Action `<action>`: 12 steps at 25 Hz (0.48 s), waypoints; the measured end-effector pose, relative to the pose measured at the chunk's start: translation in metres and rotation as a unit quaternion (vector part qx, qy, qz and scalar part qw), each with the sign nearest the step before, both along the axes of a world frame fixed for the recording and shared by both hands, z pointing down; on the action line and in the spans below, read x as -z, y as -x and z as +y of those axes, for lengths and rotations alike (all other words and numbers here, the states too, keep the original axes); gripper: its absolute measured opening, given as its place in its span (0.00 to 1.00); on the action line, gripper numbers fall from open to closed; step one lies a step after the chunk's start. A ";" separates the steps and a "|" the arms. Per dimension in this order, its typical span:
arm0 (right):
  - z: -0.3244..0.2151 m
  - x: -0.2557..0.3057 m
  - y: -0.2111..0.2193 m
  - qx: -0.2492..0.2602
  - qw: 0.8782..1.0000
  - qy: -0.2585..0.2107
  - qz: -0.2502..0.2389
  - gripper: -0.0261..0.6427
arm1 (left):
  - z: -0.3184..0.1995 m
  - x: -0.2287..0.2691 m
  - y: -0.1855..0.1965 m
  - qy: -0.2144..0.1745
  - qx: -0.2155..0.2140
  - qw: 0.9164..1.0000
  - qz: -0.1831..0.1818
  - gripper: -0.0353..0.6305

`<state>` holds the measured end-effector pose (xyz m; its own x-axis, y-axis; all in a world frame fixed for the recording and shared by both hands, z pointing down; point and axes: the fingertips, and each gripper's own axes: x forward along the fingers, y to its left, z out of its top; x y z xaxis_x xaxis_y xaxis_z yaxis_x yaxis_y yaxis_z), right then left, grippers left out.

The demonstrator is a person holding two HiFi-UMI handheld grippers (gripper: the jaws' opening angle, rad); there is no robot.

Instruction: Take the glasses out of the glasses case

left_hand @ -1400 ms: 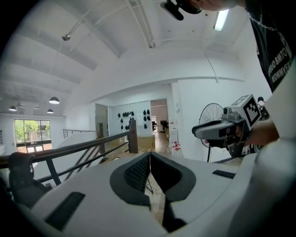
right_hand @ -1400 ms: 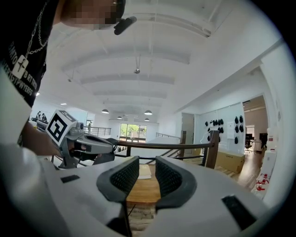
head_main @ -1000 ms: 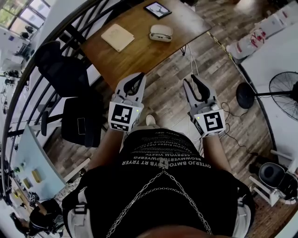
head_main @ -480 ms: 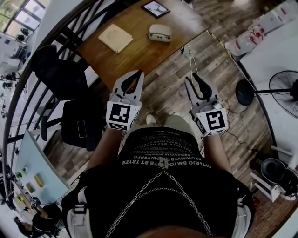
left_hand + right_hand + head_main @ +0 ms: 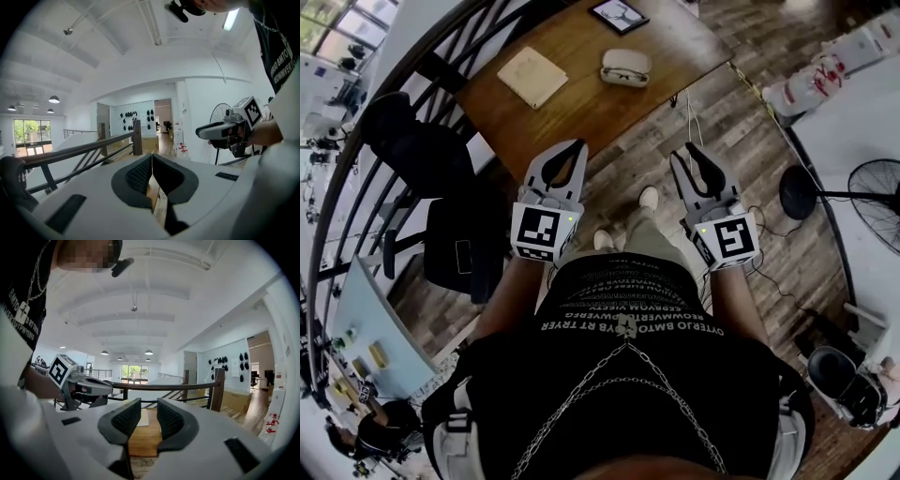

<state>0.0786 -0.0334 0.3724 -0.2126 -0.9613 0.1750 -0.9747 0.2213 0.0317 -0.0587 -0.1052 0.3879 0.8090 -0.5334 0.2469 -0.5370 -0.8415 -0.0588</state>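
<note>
The left hand-held gripper (image 5: 574, 152) is clenched, its two ribbed black pads meeting on nothing; the right hand-held gripper (image 5: 686, 156) stands slightly parted and empty. Both hang short of the wooden surface (image 5: 581, 103), where one rounded white glasses case (image 5: 625, 67) lies near one flat beige square (image 5: 532, 77).

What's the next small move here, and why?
Probably step toward the wooden table: the glasses case lies on it, well ahead of the left gripper and right gripper, whose tongs hold nothing.
</note>
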 end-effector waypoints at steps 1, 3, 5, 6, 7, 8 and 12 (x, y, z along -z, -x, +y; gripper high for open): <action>-0.006 0.001 -0.002 0.005 1.000 -0.001 -0.001 0.20 | -0.005 0.002 -0.004 -0.001 0.002 1.000 -0.001 0.10; -0.018 0.004 -0.009 0.012 1.000 -0.003 -0.001 0.20 | -0.014 0.006 -0.012 -0.003 0.005 1.000 -0.002 0.10; -0.027 0.003 -0.018 0.017 1.000 -0.003 -0.001 0.20 | -0.022 0.006 -0.021 -0.005 0.007 1.000 -0.001 0.10; -0.032 0.003 -0.022 0.019 1.000 -0.002 -0.001 0.20 | -0.026 0.006 -0.025 -0.006 0.008 1.000 0.000 0.10; -0.037 0.002 -0.026 0.021 1.000 0.000 -0.001 0.20 | -0.031 0.006 -0.028 -0.006 0.010 1.000 0.001 0.10; -0.042 0.002 -0.030 0.022 1.000 0.001 0.000 0.20 | -0.036 0.005 -0.031 -0.005 0.012 1.000 0.001 0.10; -0.061 0.002 -0.043 0.027 1.000 -0.001 0.002 0.20 | -0.053 -0.001 -0.040 0.005 0.020 1.000 0.001 0.10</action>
<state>0.1213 -0.0942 0.3706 -0.2627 -0.9491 0.1737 -0.9614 0.2728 0.0363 -0.0187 -0.1578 0.3886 0.7868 -0.5636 0.2517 -0.5711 -0.8194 -0.0497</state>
